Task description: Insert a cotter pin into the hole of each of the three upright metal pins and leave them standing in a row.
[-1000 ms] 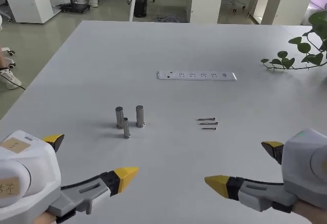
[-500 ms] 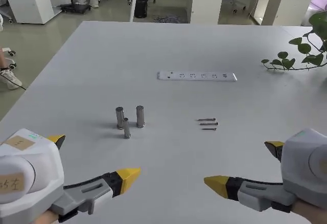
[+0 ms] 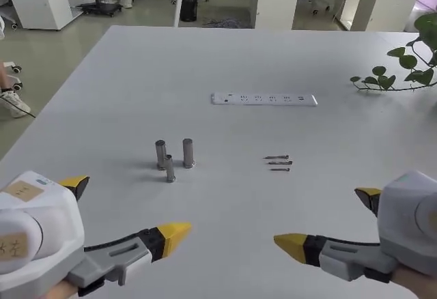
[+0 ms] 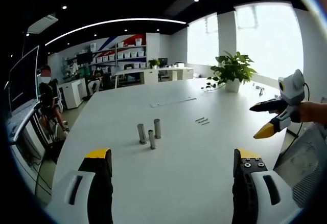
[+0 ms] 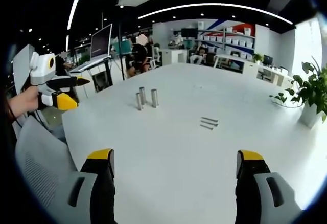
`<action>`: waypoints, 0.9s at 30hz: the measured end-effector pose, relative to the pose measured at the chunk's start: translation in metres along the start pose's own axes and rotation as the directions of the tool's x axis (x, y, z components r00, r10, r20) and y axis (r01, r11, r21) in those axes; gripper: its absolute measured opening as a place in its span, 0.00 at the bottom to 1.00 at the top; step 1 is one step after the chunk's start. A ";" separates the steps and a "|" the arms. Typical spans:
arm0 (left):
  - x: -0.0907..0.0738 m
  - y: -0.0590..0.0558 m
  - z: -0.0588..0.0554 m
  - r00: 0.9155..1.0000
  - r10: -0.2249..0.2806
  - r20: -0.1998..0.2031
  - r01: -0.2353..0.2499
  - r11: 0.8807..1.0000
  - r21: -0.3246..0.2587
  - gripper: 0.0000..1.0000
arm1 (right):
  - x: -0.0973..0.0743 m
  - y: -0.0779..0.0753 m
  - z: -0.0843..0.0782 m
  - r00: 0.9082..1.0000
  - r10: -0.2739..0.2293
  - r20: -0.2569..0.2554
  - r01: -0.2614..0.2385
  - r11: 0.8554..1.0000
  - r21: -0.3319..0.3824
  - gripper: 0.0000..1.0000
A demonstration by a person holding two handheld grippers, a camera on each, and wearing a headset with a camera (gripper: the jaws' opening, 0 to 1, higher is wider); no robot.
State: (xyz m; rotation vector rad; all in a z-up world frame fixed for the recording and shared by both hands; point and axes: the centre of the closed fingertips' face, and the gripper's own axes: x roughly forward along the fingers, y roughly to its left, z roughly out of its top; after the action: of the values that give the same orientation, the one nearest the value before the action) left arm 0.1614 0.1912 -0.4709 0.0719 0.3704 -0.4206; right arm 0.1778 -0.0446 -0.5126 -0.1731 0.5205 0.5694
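Hovering low over the near edge of the white table [image 3: 225, 60], the right gripper [image 3: 324, 217] has its yellow-tipped jaws spread wide with nothing between them. The left gripper [image 3: 126, 207] is equally wide and empty. From the right gripper the three cotter pins [image 3: 278, 163] lie at about eleven o'clock, loose on the tabletop, their long axes running nine to three. The three metal pins [image 3: 173, 157] stand upright in a tight cluster, not a row, at about one o'clock from the left gripper and well apart from the cotter pins. The right gripper looks nearer the cotter pins, so I'd judge the first pick falls to it, closing across a pin's width.
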 end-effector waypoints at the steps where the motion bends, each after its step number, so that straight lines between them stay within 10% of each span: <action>1: 0.000 0.001 0.000 1.000 0.004 0.002 -0.004 1.000 0.001 0.99 | 0.000 0.000 0.000 1.000 0.001 -0.001 -0.001 1.000 0.000 0.98; 7: -0.004 -0.005 0.015 0.993 -0.036 0.109 0.036 0.999 -0.001 0.95 | -0.002 0.003 0.003 1.000 0.004 0.023 -0.004 1.000 0.009 0.97; 27: 0.000 -0.003 0.002 0.998 -0.029 0.053 0.029 1.000 -0.002 0.99 | 0.006 0.004 0.017 0.994 0.026 0.110 -0.030 0.999 0.034 0.78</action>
State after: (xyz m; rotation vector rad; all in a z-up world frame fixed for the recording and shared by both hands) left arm 0.1610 0.1884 -0.4688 0.0525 0.3197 -0.4497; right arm 0.1870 -0.0338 -0.5007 -0.1006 0.4271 0.5929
